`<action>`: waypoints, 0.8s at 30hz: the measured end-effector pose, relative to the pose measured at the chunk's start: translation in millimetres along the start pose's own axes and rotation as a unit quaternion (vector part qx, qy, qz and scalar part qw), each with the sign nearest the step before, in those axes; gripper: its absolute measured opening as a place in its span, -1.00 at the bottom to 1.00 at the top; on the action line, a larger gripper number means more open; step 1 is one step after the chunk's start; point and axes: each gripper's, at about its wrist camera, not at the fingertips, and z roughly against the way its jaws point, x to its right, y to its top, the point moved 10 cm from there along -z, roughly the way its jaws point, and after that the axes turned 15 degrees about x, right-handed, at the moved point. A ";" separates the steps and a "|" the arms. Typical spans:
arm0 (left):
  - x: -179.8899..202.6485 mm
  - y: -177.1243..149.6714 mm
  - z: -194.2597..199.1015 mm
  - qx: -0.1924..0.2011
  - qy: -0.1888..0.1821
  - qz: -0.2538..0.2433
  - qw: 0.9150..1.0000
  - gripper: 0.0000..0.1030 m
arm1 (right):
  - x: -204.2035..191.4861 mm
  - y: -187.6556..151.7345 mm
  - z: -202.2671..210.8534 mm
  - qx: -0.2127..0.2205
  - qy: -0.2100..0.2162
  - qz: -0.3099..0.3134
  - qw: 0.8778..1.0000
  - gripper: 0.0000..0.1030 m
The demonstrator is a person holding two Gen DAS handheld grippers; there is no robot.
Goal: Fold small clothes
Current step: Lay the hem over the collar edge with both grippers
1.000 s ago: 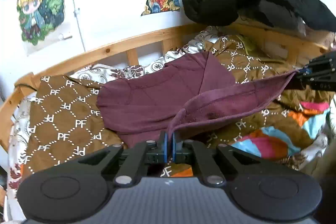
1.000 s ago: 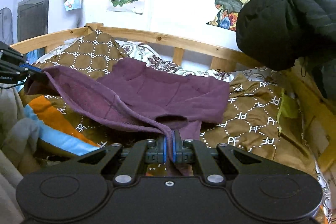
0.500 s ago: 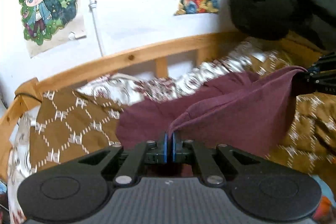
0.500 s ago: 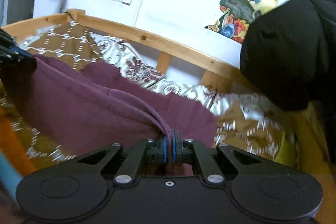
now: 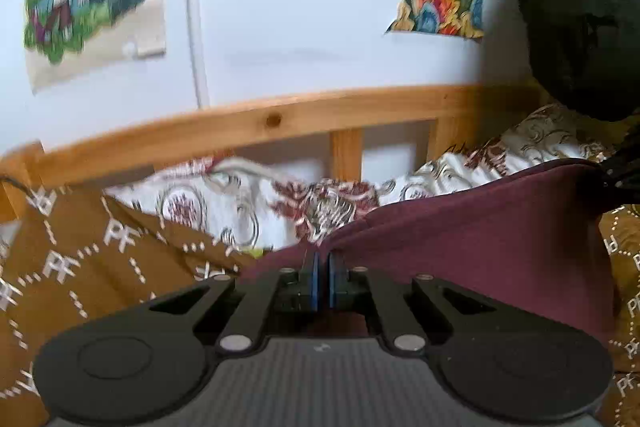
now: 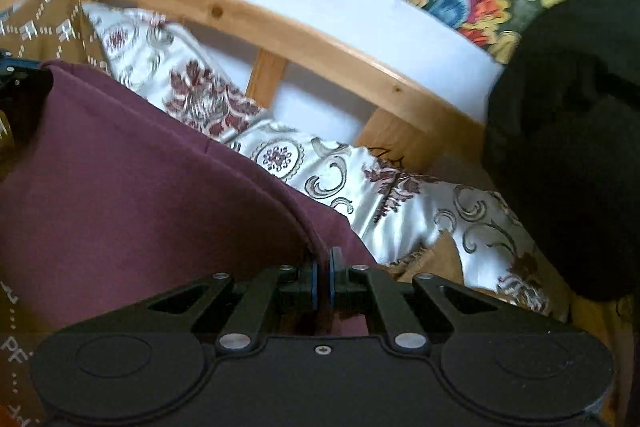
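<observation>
Right, I've got the maroon garment (image 5: 480, 239) strung between my two grippers, a corner in each. The left gripper (image 5: 320, 259) has its blue-padded fingers (image 5: 313, 279) clamped together on one corner of the cloth, and the right gripper (image 6: 323, 261) is pinched tight on the other, with the folded edge running straight into the gap there. The edge I'm holding runs side to side across the bed, from my left hand over to my right, roughly parallel to the wooden headboard rail (image 5: 280, 119). In the left view I can see the far corner going off to the right, where the other gripper shows only as a dark shape at the frame edge; in the right view the cloth stretches away to the left. The rest of the fabric hangs down and back toward me from that edge, over the brown patterned blanket (image 5: 80, 259), and the floral pillow (image 6: 360, 179) lies ahead between the cloth and the rail. Everything's a bit smeared, so I can't quite say whether the lower hem is lying on the bed. As I judge it, the coming move is laying this edge down ahead, both hands level, neither one nearer.
</observation>
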 end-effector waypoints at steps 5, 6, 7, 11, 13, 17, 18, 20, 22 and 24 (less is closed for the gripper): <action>-10.8 -17.1 -19.2 -0.013 -0.016 0.027 0.999 -0.91 | -18.5 -9.4 -14.4 -0.024 0.010 0.032 0.999 -0.92; -11.2 -16.7 -21.7 -0.012 -0.017 0.028 0.999 -0.91 | -20.0 -9.0 -16.0 -0.018 0.007 0.034 0.999 -0.92; -12.1 -15.9 -23.0 -0.008 -0.017 0.026 0.999 -0.91 | -19.5 -8.2 -18.8 -0.010 0.003 0.032 0.999 -0.92; -16.1 -14.5 -26.9 -0.003 -0.005 0.008 1.000 -0.90 | -9.7 -3.3 -36.2 0.013 -0.015 0.003 1.000 -0.92; -17.5 -15.2 -27.9 -0.003 0.000 0.002 1.000 -0.90 | -9.1 -2.0 -44.5 0.017 -0.016 -0.001 1.000 -0.91; -19.8 -17.6 -34.0 0.002 0.008 -0.004 1.000 -0.90 | -11.1 3.1 -57.3 0.025 -0.017 0.003 1.000 -0.91; -21.1 -18.7 -36.4 0.002 0.008 0.001 1.000 -0.90 | -10.7 3.7 -60.9 0.027 -0.017 0.002 0.999 -0.91; -24.6 -20.9 -40.2 0.000 0.012 0.010 1.000 -0.87 | -9.7 3.5 -67.8 0.027 -0.018 -0.004 0.999 -0.91; -30.0 -23.2 -41.9 0.000 0.025 0.005 1.000 -0.77 | -11.4 1.1 -72.9 0.026 -0.015 -0.005 1.000 -0.91; -36.2 -24.2 -43.5 0.002 0.043 0.002 0.999 -0.78 | -14.6 -2.6 -77.4 0.021 -0.008 -0.001 1.000 -0.91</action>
